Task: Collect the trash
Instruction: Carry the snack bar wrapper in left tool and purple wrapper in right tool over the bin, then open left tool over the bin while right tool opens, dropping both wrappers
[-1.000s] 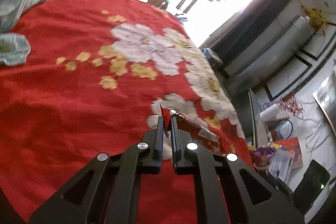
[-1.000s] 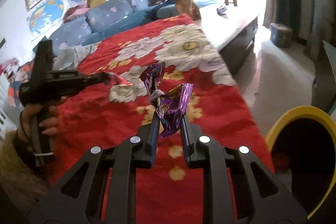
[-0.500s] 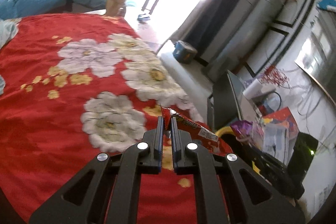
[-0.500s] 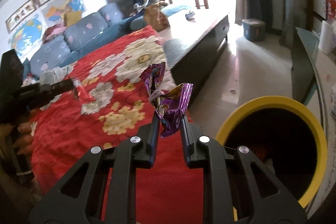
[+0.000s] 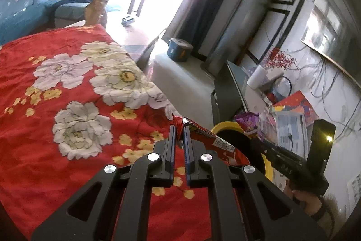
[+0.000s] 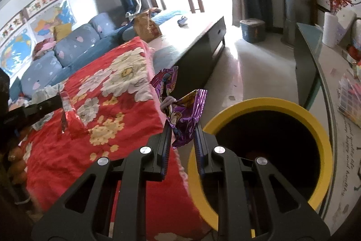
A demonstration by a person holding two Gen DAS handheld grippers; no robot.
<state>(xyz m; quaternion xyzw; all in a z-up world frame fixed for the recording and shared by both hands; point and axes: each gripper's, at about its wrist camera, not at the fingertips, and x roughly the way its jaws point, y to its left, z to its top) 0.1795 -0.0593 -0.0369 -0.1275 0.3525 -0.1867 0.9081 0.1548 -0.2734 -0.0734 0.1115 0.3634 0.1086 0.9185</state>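
Right now your left gripper (image 5: 178,128), at the lower centre of the left wrist view, has its jaws pressed almost together on the corner of a red snack wrapper (image 5: 209,139), which trails off toward the lower right of that frame over the edge of the red floral blanket (image 5: 67,139). In the same view the yellow-rimmed bin (image 5: 223,127) peeks out just right of the wrapper, mostly hidden behind it and behind your other tool, whose black body crosses the lower right with your hand (image 5: 309,198) wrapped around its handle. In the right wrist view your right gripper (image 6: 181,128) pinches a crumpled purple foil wrapper (image 6: 180,105); the jaws stand a little apart with the foil bunched between them and rising above the tips in two folds. That wrapper hangs at the centre of the frame, over the blanket's edge and just left of the bin's rim, not over the dark opening. The bin fills the lower right of this view, its yellow rim (image 6: 315,123) bright around a black inside. At the left edge of this frame your left tool reaches in, the red wrapper dangling from its tip above the blanket. A blue sofa (image 6: 67,46) sits in the upper left, and a dark low cabinet (image 6: 203,37) runs behind the blanket toward the bright doorway.
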